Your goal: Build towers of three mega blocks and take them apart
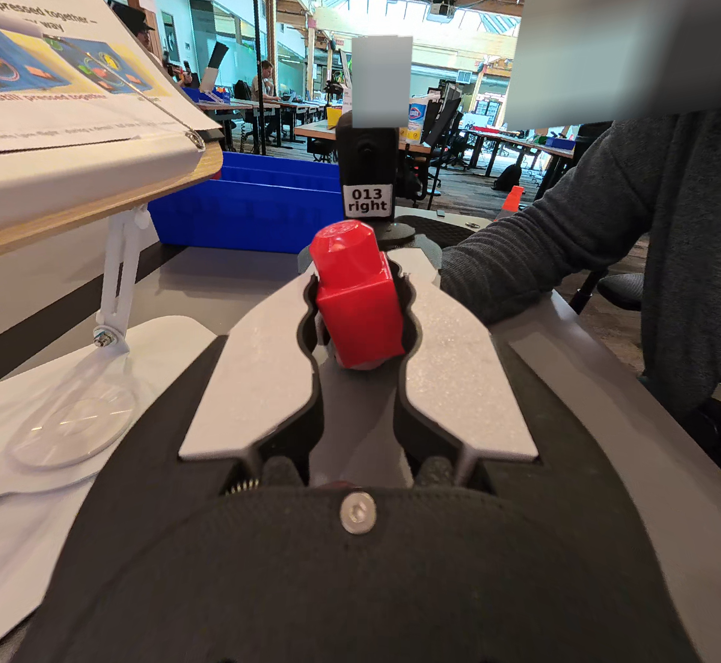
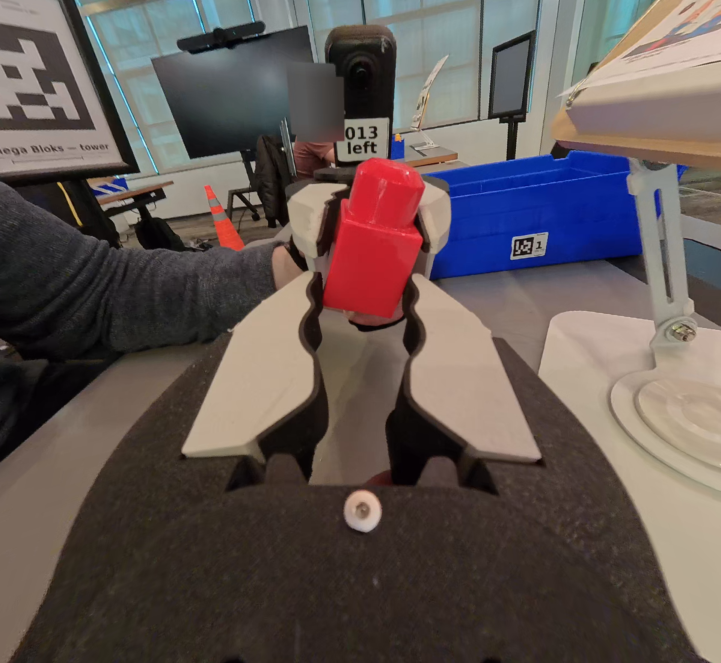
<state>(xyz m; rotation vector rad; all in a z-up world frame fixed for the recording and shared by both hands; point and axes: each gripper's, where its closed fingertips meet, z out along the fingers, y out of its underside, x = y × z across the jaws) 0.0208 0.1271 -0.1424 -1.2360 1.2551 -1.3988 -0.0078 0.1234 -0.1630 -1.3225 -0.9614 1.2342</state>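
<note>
Red block point(image 1: 357, 301): held off the worktop point(image 1: 218, 285), stud up, tilted, between the two grippers.
Left gripper point(image 1: 357, 306): fingers pinched the block's sides.
Right gripper point(image 2: 364, 293): fingers clamped on the same block, from the opposite side.
Blue bin point(image 2: 546, 211): near the worktop's far edge.

Red block's point(image 1: 357, 302) underside hidden
</note>
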